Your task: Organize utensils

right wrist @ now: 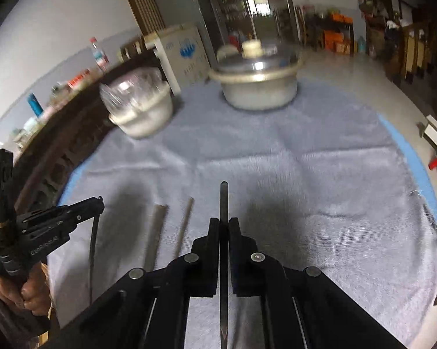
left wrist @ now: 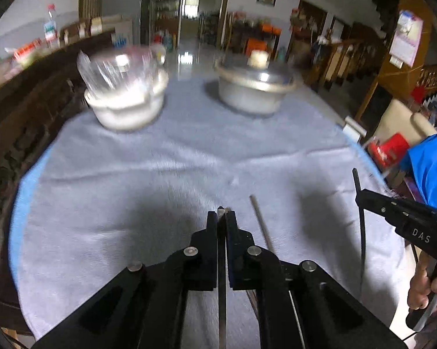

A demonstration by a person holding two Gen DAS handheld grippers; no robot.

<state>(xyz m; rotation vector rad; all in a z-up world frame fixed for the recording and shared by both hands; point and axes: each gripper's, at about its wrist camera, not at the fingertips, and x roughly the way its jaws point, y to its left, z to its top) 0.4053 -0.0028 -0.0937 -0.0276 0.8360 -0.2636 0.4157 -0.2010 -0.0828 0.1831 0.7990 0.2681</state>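
Each gripper is shut on a thin dark utensil handle. My left gripper [left wrist: 221,213] holds a slim dark stick [left wrist: 222,290] above the grey cloth [left wrist: 160,174]; it also shows in the right wrist view [right wrist: 98,202], with its stick [right wrist: 93,247] hanging down. My right gripper [right wrist: 224,221] holds a dark pointed stick [right wrist: 223,200]; it also shows in the left wrist view [left wrist: 361,196], with its stick [left wrist: 362,226] hanging down. Loose metal sticks [right wrist: 156,232] [right wrist: 185,224] lie on the cloth between the grippers; one shows in the left wrist view [left wrist: 260,222].
A white bowl holding a clear plastic cup [left wrist: 122,87] stands at the far left. A lidded metal pot [left wrist: 254,87] stands at the far middle. A dark carved wooden bench [left wrist: 23,110] runs along the left. The table edge [left wrist: 363,151] curves at right.
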